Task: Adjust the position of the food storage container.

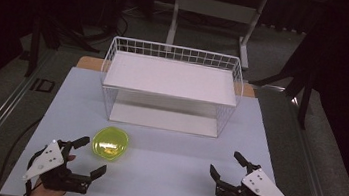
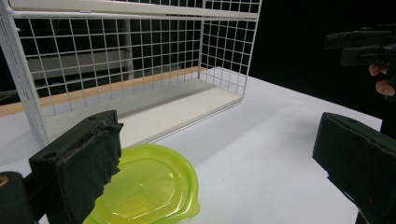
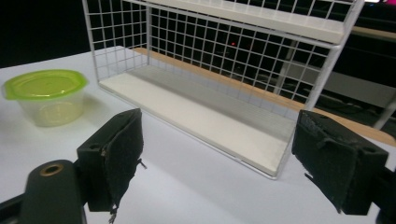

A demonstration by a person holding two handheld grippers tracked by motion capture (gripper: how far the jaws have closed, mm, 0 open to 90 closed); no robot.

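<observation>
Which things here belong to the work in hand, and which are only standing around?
Belonging to the work:
- lidded green container
- left gripper, open beside it
- right gripper, open
- white wire shelf rack, probably

Only standing around:
- white table frame behind
- dark stands on the floor

The container (image 3: 46, 95) is clear glossy plastic under a translucent lime-green lid (image 1: 110, 142). The rack (image 1: 175, 53) is white-coated wire mesh with smooth matt shelves. The worktop (image 1: 162, 177) looks matt white.
</observation>
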